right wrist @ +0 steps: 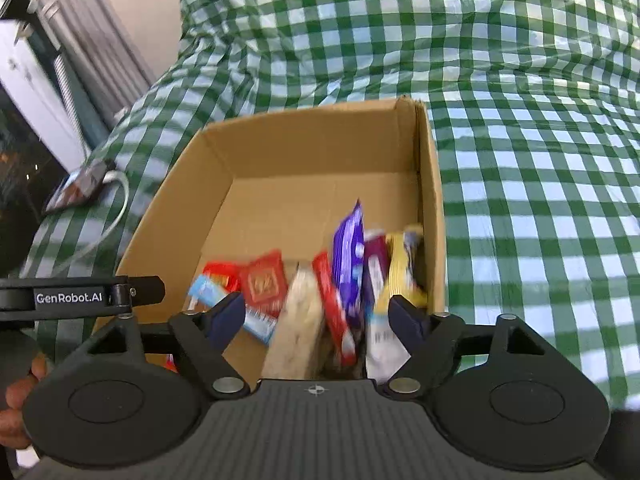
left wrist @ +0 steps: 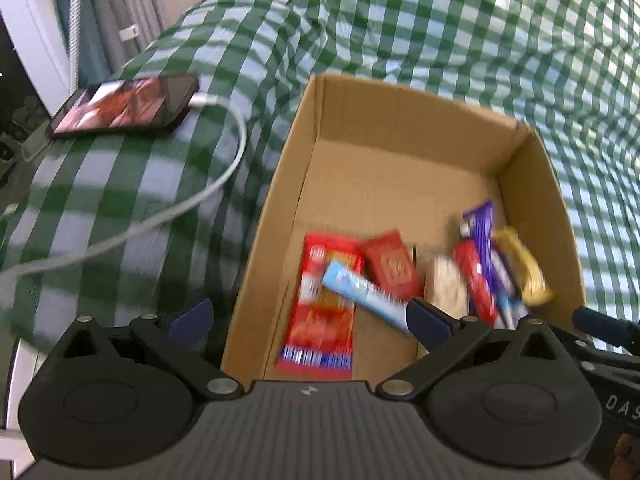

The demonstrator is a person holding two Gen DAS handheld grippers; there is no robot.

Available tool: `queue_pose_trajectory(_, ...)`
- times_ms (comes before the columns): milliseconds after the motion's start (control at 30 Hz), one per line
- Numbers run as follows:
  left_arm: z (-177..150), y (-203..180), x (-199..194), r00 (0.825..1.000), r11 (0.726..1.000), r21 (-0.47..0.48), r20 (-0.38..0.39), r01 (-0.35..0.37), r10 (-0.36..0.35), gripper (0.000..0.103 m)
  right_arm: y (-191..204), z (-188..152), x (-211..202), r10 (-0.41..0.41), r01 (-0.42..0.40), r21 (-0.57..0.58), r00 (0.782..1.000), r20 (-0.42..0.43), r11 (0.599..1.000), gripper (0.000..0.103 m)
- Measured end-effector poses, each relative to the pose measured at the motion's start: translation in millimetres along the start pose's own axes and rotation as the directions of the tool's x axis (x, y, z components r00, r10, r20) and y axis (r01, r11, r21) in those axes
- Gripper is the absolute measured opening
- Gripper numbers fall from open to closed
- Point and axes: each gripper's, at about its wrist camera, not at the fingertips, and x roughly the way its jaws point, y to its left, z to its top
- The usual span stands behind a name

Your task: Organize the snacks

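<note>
An open cardboard box [left wrist: 280, 184] [right wrist: 304, 136] sits on a green checked cloth. On its floor lie a long red packet [left wrist: 324, 320], a light blue bar [left wrist: 360, 292] and a square red packet [left wrist: 390, 266]. My left gripper [left wrist: 308, 316] is open and holds nothing; one finger is over the cloth, the other over the blue bar. By the right wall stand a beige bar [right wrist: 300, 320], a red bar [right wrist: 332, 308], a purple bar [right wrist: 348, 256] and a yellow bar [right wrist: 400, 268], all blurred. My right gripper [right wrist: 316, 314] is open, its pads apart from these bars.
A phone [left wrist: 128, 106] [right wrist: 78, 188] with a white cable [left wrist: 200, 196] lies on the cloth left of the box. Curtains and a white cabinet stand at far left. A hand [right wrist: 16, 400] shows at the lower left of the right wrist view. The checked cloth [right wrist: 540, 160] stretches right of the box.
</note>
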Motion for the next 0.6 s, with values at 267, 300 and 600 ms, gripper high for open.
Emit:
queue_pose_trajectory(267,-43.9,7.9,-47.5,1.0,1.0,0.01,0.026,-0.015,0.015,0.103,18.7,-37.6,-46.2,-0.012,0.013,-0.028,1.0,0.019,1.0,0.089)
queue_pose_trajectory(300,-46.7,8.8,-54.8,0.999,1.0,0.005,0.039,-0.014,0.014,0.103,19.8,-40.3,-52.8,-0.012,0.012,-0.028,0.999,0.03,1.0,0.089)
queue_pose_trajectory(600,-73.3,4.8,-106.2,0.992,1.0,0.011,0.126,-0.018,0.016,0.103,25.0,-63.6,-107.9,-0.031,0.04,-0.062,0.99,0.141,0.997,0.092)
